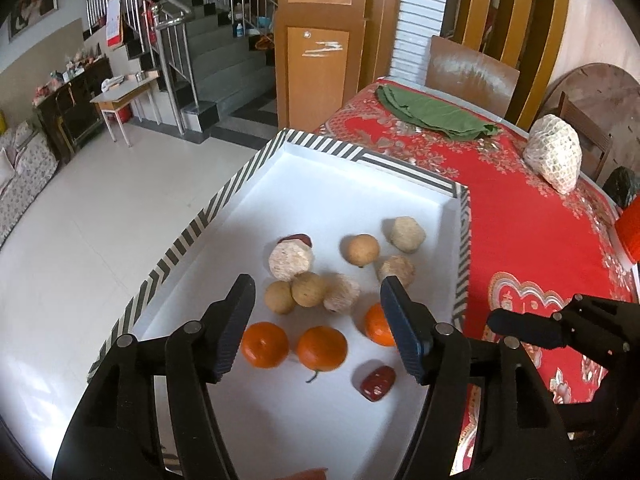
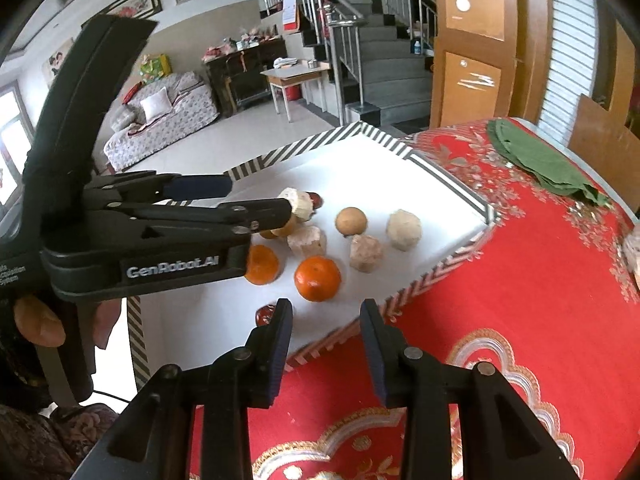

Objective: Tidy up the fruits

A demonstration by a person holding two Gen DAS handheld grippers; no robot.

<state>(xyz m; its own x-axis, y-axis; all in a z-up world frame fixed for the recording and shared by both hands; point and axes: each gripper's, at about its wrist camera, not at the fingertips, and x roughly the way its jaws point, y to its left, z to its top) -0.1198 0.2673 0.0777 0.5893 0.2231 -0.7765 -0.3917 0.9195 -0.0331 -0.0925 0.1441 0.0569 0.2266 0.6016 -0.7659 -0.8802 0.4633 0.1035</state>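
A white tray with a striped rim lies on the red tablecloth. In it are three oranges, two red dates, three brown round fruits and several pale rough lumps. My left gripper hovers over the middle of the tray, open, with nothing between its pads. My right gripper hangs over the tray's near right rim, its jaws apart and empty. An orange sits just beyond it. A hand holds the left gripper above the fruit.
A folded green cloth and a pale netted bundle lie on the tablecloth behind the tray. Wooden chairs stand at the far side. The tray's left side overhangs the table edge above the tiled floor.
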